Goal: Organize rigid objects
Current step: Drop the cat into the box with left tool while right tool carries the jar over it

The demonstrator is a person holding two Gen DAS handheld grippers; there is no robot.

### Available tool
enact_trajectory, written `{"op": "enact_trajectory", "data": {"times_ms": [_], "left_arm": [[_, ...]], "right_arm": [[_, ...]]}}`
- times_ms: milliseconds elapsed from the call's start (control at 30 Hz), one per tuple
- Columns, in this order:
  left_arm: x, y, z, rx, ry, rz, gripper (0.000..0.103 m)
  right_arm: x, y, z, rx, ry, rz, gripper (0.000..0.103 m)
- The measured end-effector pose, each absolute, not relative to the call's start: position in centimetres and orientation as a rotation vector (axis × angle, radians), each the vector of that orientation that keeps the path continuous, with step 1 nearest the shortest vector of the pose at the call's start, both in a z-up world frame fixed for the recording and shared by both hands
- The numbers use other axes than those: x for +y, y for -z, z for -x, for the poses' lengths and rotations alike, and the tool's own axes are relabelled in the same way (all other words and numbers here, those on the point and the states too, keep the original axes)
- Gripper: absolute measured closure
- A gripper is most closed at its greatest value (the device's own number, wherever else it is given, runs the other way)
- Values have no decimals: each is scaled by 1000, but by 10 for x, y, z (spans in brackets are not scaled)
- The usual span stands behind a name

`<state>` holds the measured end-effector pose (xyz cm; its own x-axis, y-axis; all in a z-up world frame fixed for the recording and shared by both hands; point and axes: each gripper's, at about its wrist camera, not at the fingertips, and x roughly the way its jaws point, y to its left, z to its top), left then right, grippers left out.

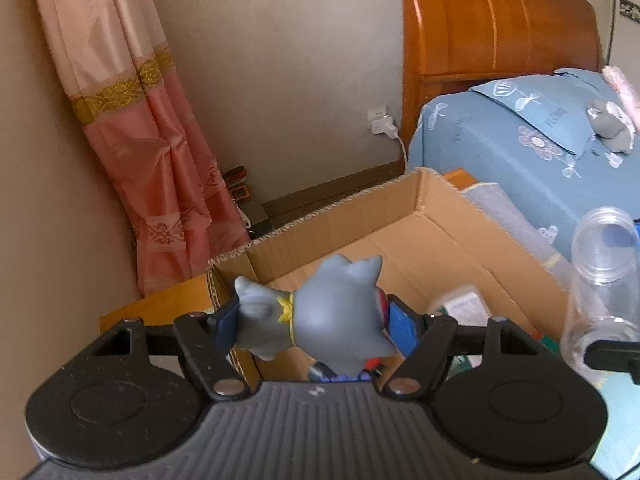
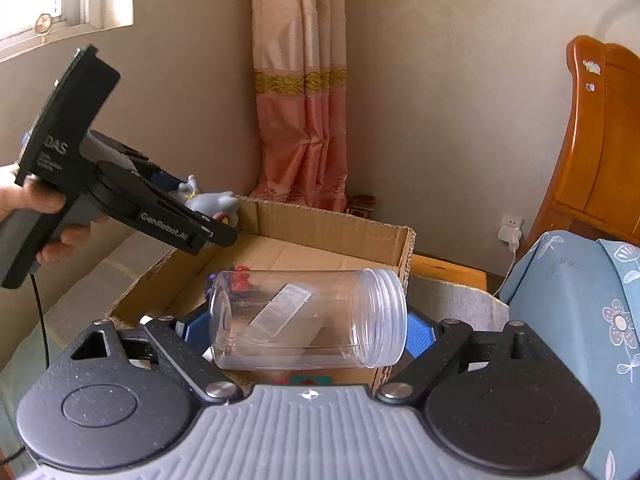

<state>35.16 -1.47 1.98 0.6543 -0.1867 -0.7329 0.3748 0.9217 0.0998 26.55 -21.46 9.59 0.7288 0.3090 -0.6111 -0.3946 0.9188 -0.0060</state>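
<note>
My left gripper (image 1: 316, 324) is shut on a grey cat figurine (image 1: 320, 316) with a yellow collar, held above the near left corner of an open cardboard box (image 1: 400, 204). In the right wrist view the left gripper (image 2: 216, 220) and figurine (image 2: 208, 200) hang over the box's left wall. My right gripper (image 2: 306, 332) is shut on a clear plastic jar (image 2: 308, 316), lying sideways with its open threaded mouth to the right, over the box (image 2: 328, 228). The jar also shows at the right edge of the left wrist view (image 1: 600, 276).
A bed with a blue flowered cover (image 1: 520, 148) and a wooden headboard (image 1: 500, 20) stands right of the box. A pink curtain (image 2: 304, 120) hangs in the corner. A wall socket with a white charger (image 1: 382, 124) is behind the box. Small items (image 1: 464, 304) lie inside the box.
</note>
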Motion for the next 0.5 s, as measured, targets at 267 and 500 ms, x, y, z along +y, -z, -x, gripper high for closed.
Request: {"op": "enact_trajectory", "data": {"times_ms": [267,500], "left_arm": [[-7,-1,-362,803,326,-255,13],[7,-6,-333,793,327,-253,10]], "right_arm": [[-212,-86,-297,675,-373,123,10],[-203,-83,-317,692,-373,118,10]]}}
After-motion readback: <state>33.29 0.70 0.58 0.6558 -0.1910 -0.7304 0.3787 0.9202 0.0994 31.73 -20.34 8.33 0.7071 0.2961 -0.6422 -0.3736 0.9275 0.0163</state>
